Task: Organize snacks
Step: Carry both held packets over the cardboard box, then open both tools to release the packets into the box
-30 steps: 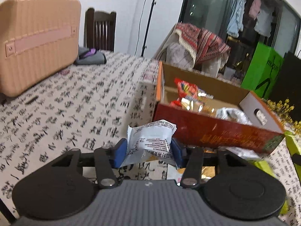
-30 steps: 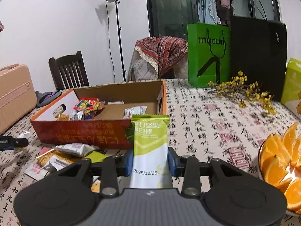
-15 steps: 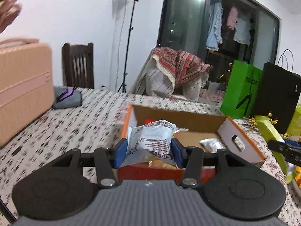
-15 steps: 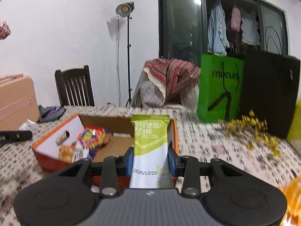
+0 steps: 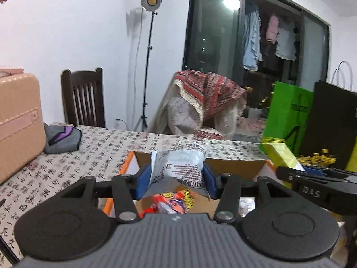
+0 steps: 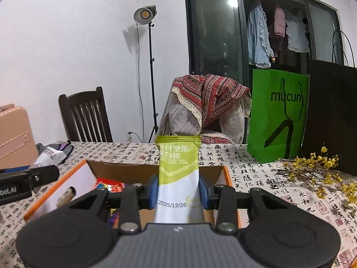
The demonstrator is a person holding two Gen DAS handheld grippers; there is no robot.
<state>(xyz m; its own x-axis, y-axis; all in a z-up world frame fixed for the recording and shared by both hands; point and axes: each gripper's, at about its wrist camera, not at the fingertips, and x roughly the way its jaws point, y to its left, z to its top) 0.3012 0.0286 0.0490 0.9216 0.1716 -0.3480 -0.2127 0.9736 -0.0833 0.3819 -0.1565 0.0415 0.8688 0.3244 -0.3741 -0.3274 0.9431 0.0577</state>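
Note:
My left gripper (image 5: 176, 184) is shut on a crumpled white snack packet (image 5: 178, 167) and hangs above the open cardboard box (image 5: 236, 167). A red and orange snack bag (image 5: 171, 203) lies in the box beneath it. In the right wrist view my right gripper (image 6: 178, 193) is shut on an upright green and white nut bar (image 6: 178, 174), over the near edge of the same box (image 6: 125, 169). Each gripper shows in the other's view: the right one with its bar (image 5: 281, 154) at the right, the left one with its packet (image 6: 48, 155) at the left.
A pink suitcase (image 5: 17, 120) and a grey pouch (image 5: 62, 138) sit at the table's left. A green paper bag (image 6: 276, 116), a black bag (image 6: 332, 116) and yellow flower sprigs (image 6: 312, 169) stand at the right. A chair (image 6: 84, 116), a draped chair (image 6: 205, 107) and a lamp stand (image 6: 151, 78) are behind.
Both grippers have risen and moved forward with their packets, from in front of the box to above it. The loose snacks on the table have dropped out of view.

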